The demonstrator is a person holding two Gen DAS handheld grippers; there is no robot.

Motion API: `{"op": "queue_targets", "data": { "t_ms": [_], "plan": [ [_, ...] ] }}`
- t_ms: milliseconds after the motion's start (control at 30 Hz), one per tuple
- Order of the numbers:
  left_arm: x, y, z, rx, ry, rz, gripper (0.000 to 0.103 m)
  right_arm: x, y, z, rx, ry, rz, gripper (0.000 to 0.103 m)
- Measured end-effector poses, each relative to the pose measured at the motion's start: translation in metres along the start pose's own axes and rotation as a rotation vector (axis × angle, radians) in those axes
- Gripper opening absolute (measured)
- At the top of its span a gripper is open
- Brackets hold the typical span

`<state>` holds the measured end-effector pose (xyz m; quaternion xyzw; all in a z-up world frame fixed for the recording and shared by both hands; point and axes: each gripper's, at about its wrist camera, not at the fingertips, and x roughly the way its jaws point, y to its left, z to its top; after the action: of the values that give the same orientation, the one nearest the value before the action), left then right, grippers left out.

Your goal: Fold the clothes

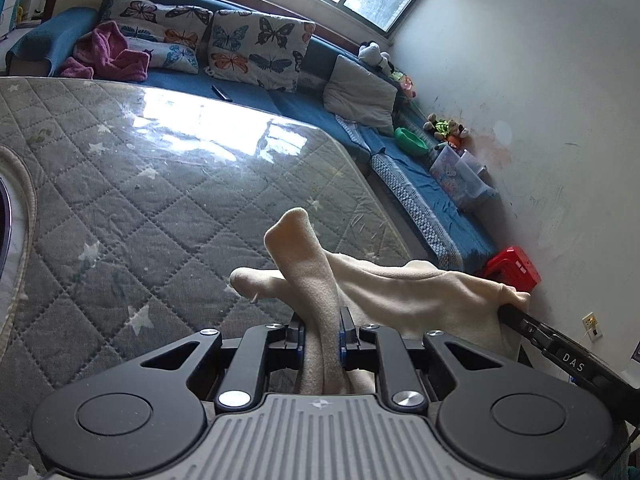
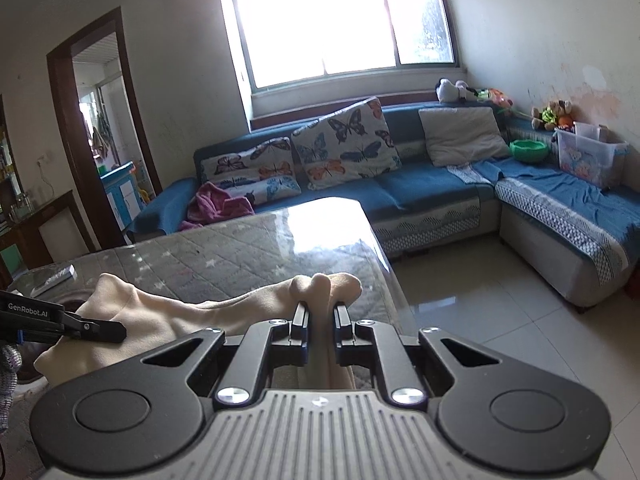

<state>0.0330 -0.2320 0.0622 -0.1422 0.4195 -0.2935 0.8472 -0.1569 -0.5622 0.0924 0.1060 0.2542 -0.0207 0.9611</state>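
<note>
Hand-held gripper point(image 2: 321, 312) above quilted glass-topped table point(image 2: 240, 256)

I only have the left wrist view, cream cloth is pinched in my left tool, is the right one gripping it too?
Observer: Yes. The right tool is shut on a bunched edge of the cream cloth.
Operator: What's to the left of the sofa?
Observer: An open doorway with a dark wooden frame.
Operator: Anything on the table I can't see?
Observer: A remote control lies near the far left edge of the table.
</note>
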Motion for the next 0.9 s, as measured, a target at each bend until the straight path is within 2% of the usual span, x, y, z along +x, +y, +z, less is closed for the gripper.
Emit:
{"op": "queue_targets", "data": {
  "t_ms": [433,900],
  "plan": [
    [0.014,0.015,-0.008,-0.014,0.049,0.049,0.016,0.024,-0.012,-0.018,0.027,0.076,-0.035,0.01],
    [0.019,0.022,-0.015,-0.01,0.063,0.067,0.016,0.048,-0.018,-0.026,0.025,0.149,-0.09,0.014]
  ]
}}
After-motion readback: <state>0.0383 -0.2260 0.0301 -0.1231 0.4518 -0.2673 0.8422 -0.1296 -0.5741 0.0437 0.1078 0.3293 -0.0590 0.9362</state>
